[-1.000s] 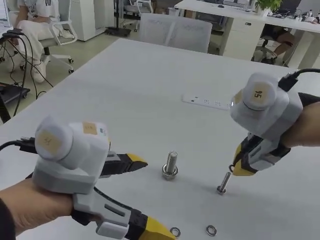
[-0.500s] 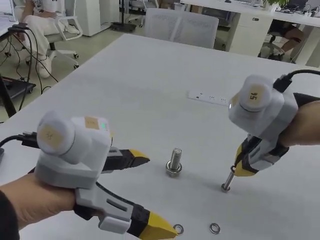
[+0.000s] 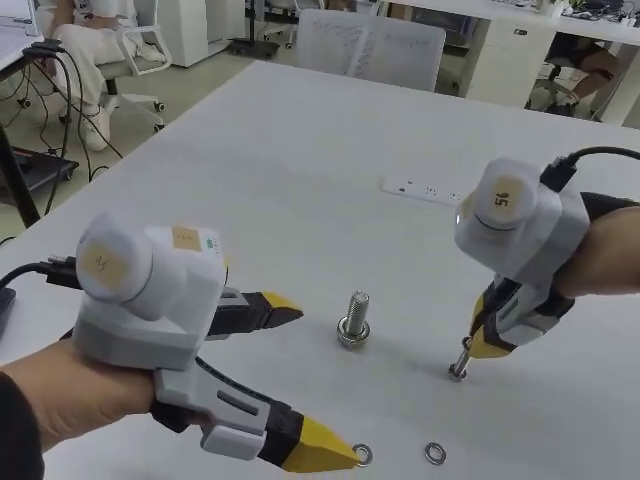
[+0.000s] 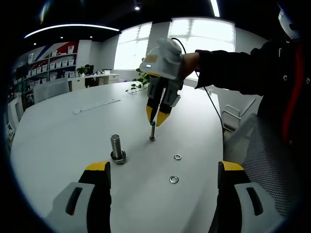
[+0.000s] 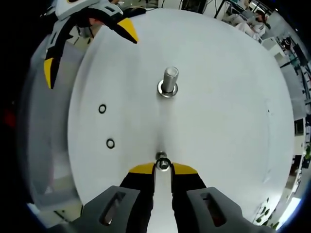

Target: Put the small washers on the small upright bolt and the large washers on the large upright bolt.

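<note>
On the white table, the large bolt stands upright near the middle of our work. The small bolt stands upright to its right, well apart from it. We see the right gripper tipped down over the small bolt. Its yellow tips are drawn almost together and pinched on what looks to us like a small washer, right at the top of that bolt's shank. The left gripper hovers low on the near left with its jaws spread wide. One tip points toward the large bolt, and the other lies just beside a loose washer. A second loose washer lies flat a little to the right of the first, and both are on our side of the bolts. A white power strip lies farther back on the table.
</note>
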Tool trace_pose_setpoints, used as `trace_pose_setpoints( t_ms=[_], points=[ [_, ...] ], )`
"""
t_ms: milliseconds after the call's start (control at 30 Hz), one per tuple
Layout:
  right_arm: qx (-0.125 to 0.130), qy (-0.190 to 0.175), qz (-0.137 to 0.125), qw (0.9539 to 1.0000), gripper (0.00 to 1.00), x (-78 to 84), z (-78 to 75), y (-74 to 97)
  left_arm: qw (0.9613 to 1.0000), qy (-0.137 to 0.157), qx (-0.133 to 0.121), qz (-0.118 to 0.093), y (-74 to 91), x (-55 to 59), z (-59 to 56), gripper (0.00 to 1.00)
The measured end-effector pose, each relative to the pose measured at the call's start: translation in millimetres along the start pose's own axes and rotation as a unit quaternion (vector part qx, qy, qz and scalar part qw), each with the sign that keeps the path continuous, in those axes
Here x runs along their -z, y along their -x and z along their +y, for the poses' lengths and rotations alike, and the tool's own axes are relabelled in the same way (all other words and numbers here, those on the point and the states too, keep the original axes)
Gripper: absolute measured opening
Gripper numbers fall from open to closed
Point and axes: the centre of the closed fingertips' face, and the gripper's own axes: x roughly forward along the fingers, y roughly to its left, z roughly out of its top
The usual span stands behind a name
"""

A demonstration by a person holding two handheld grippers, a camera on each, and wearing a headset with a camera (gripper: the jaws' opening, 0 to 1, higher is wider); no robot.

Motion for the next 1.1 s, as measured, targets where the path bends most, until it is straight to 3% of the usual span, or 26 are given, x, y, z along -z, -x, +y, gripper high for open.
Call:
trace_pose_setpoints(
  t_ms=[733, 1100],
  points=[
    [-0.017, -0.012, 0.007, 0.9998, 0.13, 9.6, 3.5, -34.2, 1.0000, 0.005, -0.002, 0.005, 0.4, 2.4, -0.9, 0.91],
    [-0.017, -0.009, 0.005, 0.9998, 0.14, 7.0, 1.9, -36.9, 1.0000, 0.007, -0.002, 0.006, 0.8, 1.4, -0.9, 0.90]
  ],
)
